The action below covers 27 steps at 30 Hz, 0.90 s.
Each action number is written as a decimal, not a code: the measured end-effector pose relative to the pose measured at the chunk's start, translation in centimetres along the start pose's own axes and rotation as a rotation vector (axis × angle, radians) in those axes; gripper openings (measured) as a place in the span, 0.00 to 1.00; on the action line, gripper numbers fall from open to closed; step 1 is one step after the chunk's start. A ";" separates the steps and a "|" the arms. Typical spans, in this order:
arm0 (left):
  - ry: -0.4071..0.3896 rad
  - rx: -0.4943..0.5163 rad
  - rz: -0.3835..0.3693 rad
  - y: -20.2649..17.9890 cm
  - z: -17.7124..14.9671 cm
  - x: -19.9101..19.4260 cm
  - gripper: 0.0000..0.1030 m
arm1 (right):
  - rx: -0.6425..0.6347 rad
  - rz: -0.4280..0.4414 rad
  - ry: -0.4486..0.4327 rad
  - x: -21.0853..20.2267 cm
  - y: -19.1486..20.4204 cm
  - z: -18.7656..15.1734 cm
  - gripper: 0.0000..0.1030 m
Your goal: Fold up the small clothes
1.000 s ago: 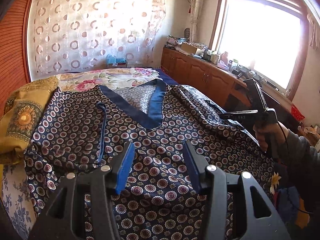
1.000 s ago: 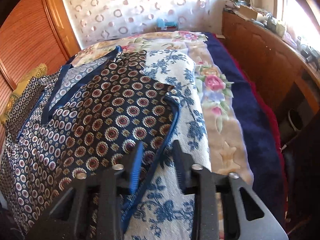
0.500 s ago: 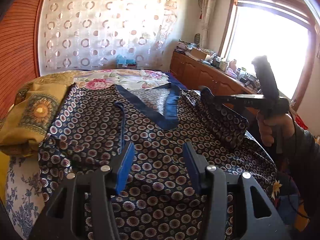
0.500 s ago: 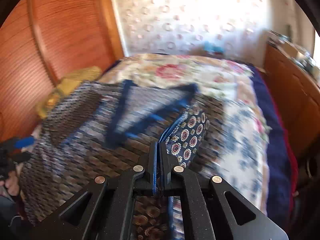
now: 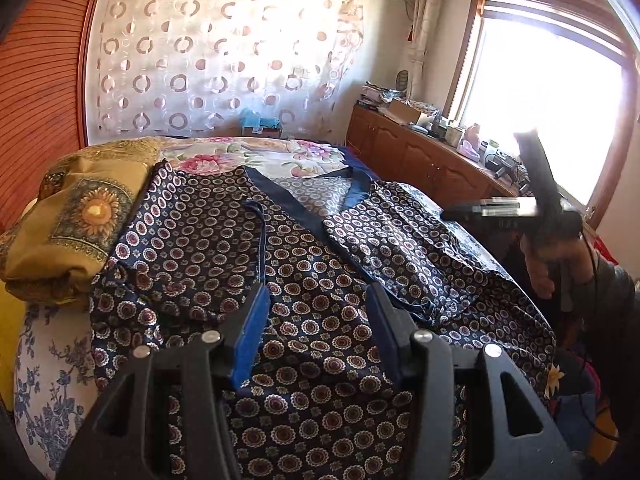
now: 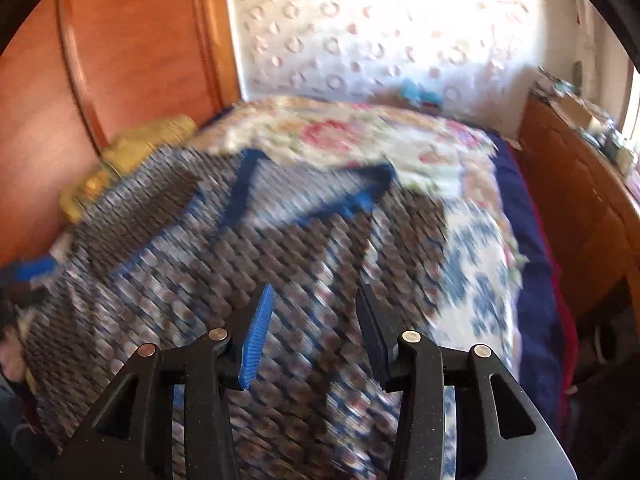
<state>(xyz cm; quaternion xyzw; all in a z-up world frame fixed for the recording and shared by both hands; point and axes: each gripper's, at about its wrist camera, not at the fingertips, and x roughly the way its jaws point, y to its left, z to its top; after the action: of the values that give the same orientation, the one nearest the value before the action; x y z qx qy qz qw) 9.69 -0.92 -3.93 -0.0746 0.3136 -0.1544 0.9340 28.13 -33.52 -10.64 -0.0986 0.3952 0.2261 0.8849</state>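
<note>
A dark blue patterned garment (image 5: pixel 304 264) with a plain blue V-neck band (image 5: pixel 292 208) lies spread on the bed. Its right sleeve (image 5: pixel 404 240) lies folded in over the body. My left gripper (image 5: pixel 316 320) is open and empty just above the garment's lower middle. My right gripper (image 6: pixel 312 320) is open and empty above the blurred garment (image 6: pixel 248 280); it also shows in the left wrist view (image 5: pixel 500 210), held in a hand over the garment's right edge.
A folded yellow cloth (image 5: pixel 76 220) lies left of the garment. The bed has a floral cover (image 5: pixel 248 156) and a blue-flowered sheet (image 6: pixel 476 264). Wooden cabinets (image 5: pixel 420 160) with clutter stand at the right under a window. A wooden headboard (image 6: pixel 120 60) stands behind.
My right gripper shut on the right sleeve edge, carried it inward over the body, then opened and let it go. My left gripper stayed open over the garment.
</note>
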 end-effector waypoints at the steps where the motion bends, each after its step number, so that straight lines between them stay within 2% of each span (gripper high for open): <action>1: 0.001 -0.003 -0.001 0.1 0.0 0.0 0.48 | 0.008 -0.017 0.019 0.5 -0.4 -0.6 0.42; 5: 0.013 -0.003 0.000 0.1 -0.4 0.4 0.48 | 0.038 -0.039 0.061 2.1 -1.2 -1.8 0.42; 10: 0.024 0.005 0.005 -0.1 -0.4 0.8 0.48 | 0.015 -0.082 0.109 4.2 -0.7 -2.7 0.42; 12: 0.025 0.003 0.006 -0.1 -0.4 0.9 0.48 | 0.001 -0.098 0.112 4.5 -0.7 -3.2 0.35; 16: 0.027 -0.003 0.010 0.4 -0.4 0.9 0.48 | -0.054 -0.082 0.109 4.1 -0.4 -3.5 0.03; 17: 0.027 -0.005 0.011 0.6 -0.4 0.8 0.48 | -0.068 -0.085 0.108 4.0 -0.3 -3.6 0.01; 20: 0.026 -0.008 0.020 1.0 -0.3 0.8 0.48 | -0.060 -0.089 0.087 3.2 -0.8 -3.7 0.00; 23: 0.022 -0.006 0.039 1.4 -0.2 0.8 0.48 | -0.007 -0.115 0.033 1.3 -2.9 -3.3 0.00; 27: -0.003 -0.011 0.104 2.1 0.5 0.9 0.48 | 0.052 -0.181 -0.001 -0.9 -5.9 -3.0 0.00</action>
<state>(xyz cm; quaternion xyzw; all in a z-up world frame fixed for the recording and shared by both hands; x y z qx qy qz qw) 11.19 0.80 -4.57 -0.0633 0.3166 -0.1040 0.9407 28.51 -40.07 -12.00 -0.1108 0.3898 0.1351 0.9041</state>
